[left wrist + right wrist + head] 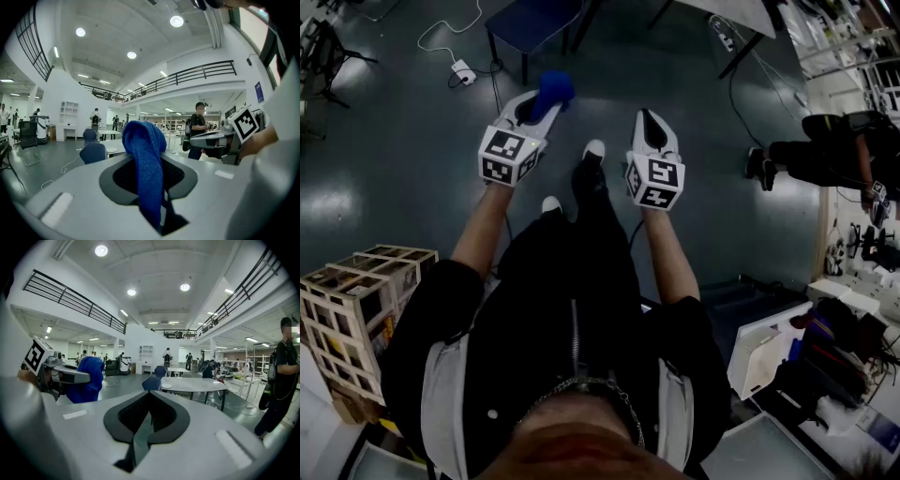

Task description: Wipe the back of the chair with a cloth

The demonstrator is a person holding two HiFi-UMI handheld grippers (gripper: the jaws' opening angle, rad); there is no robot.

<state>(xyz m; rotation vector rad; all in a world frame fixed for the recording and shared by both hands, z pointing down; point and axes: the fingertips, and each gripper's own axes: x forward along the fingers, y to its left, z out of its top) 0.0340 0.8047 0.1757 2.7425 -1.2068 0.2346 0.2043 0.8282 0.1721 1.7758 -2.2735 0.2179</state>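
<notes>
My left gripper (pixel 542 103) is shut on a blue cloth (pixel 555 88) that bunches up past its jaw tips. In the left gripper view the blue cloth (pixel 146 161) hangs folded over between the jaws, hiding the middle of that view. My right gripper (pixel 646 120) is held beside it, shut with nothing between its jaws, and its own view shows the gripper (pixel 149 405) the same way. A blue chair (pixel 532 22) stands on the floor just ahead of the cloth. The same chair (pixel 152 382) shows in the right gripper view, a few steps off.
A round-edged table (pixel 193 385) stands behind the chair, its black legs (pixel 741 54) at upper right. A white cable and plug (pixel 461 71) lie on the floor left of the chair. A person (pixel 825 155) stands at right. Wooden crates (pixel 352 309) sit at lower left.
</notes>
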